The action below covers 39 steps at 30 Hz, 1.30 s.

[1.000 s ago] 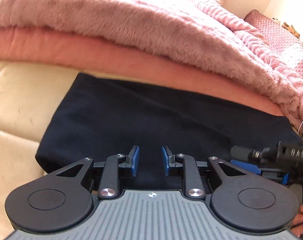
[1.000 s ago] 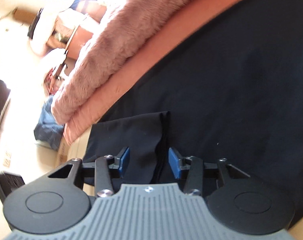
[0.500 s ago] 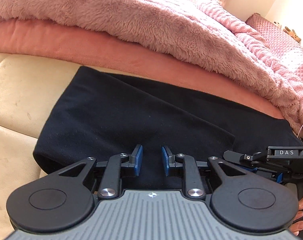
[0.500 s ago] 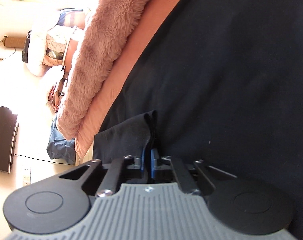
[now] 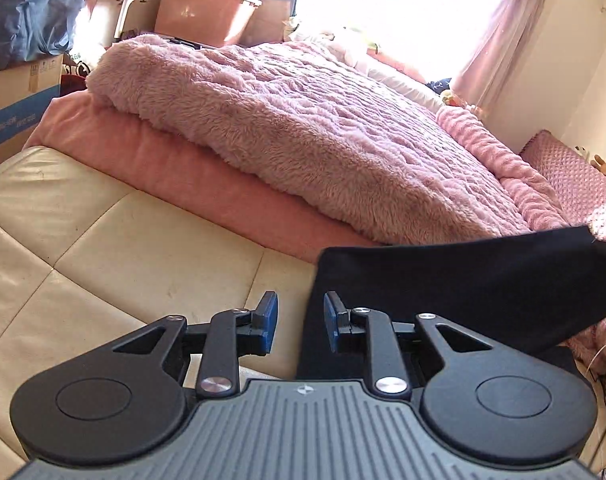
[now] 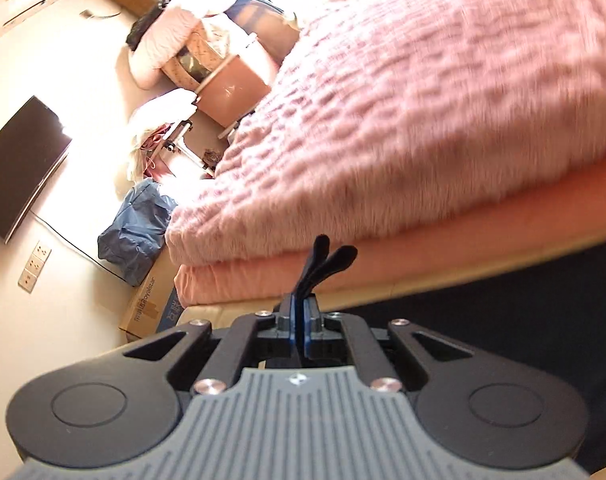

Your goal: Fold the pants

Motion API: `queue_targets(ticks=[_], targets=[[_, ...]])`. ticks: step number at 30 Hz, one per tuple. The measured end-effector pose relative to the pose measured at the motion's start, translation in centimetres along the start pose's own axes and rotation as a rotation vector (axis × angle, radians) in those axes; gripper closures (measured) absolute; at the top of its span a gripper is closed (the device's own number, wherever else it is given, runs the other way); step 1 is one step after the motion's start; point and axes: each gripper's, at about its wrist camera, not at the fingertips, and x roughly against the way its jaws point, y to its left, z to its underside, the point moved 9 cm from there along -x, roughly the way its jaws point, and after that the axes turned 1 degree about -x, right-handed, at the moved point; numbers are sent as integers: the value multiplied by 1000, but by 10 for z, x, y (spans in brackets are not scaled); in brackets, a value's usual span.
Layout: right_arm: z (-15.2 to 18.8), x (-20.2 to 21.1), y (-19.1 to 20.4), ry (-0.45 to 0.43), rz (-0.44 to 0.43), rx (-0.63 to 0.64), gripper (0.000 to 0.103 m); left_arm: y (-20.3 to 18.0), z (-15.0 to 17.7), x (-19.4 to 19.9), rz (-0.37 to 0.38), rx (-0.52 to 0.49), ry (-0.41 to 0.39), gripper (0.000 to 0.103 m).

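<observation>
the left gripper (image 5: 299,322) hangs released, its blue pads (image 5: 269,320) apart with nothing between them, above the cream bench (image 5: 115,248). the pants (image 5: 443,292) lie just right of and ahead of it, their left edge running under the right pad; a fold of them is lifted off the bench and stretches up toward the far right. beyond them a fluffy blanket (image 5: 303,128) lies over the bed (image 5: 183,176).

the right gripper (image 6: 302,330) is clenched on the pants (image 6: 523,320), a pinched bit of dark cloth sticking up past its fingertips. the rest of the pants spreads dark to its right and below. ahead sits the blanket (image 6: 423,120) on the bed (image 6: 343,272), blurred; far left a tv (image 6: 19,168) hangs on the wall.
</observation>
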Motion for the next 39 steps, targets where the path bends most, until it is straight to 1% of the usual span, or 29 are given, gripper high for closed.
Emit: queue_targets(ticks=[2,4,6,8,12,13,16,20,23,26,28,33,36,39], targets=[[-22,23,2,4,19,14,103,-8,3,-2,18,-14,9,76],[-40,47,-3,2,62,48,103,-21,7,-5,40,-32,21,76],[-55,74,-16,-5,125,83,103,-37,10,-13,66,-63,36,76],[-65,100,-36,-13,170,82,103,-56,14,-23,87,-98,51,76],[-82,143,-94,-30,262,60,103,-93,23,-45,122,-168,91,76],[-81,157,-116,-32,279,46,103,-101,25,-51,129,-187,102,76],[-84,172,-165,-38,328,2,103,-125,32,-69,143,-233,129,76],[-80,173,-220,-27,361,-53,103,-151,38,-91,164,-274,161,76],[-71,163,-256,-17,382,-71,103,-171,47,-108,174,-312,185,76],[-62,143,-287,-2,417,-69,103,-181,57,-125,159,-354,205,76],[-57,133,-309,16,452,-54,103,-181,63,-136,141,-362,226,79],[-45,114,-363,60,555,-32,103,-175,77,-150,116,-368,256,80],[-35,105,-392,66,578,-52,103,-168,82,-152,107,-363,258,80],[-22,95,-412,85,609,-55,103,-163,84,-151,110,-350,254,80]])
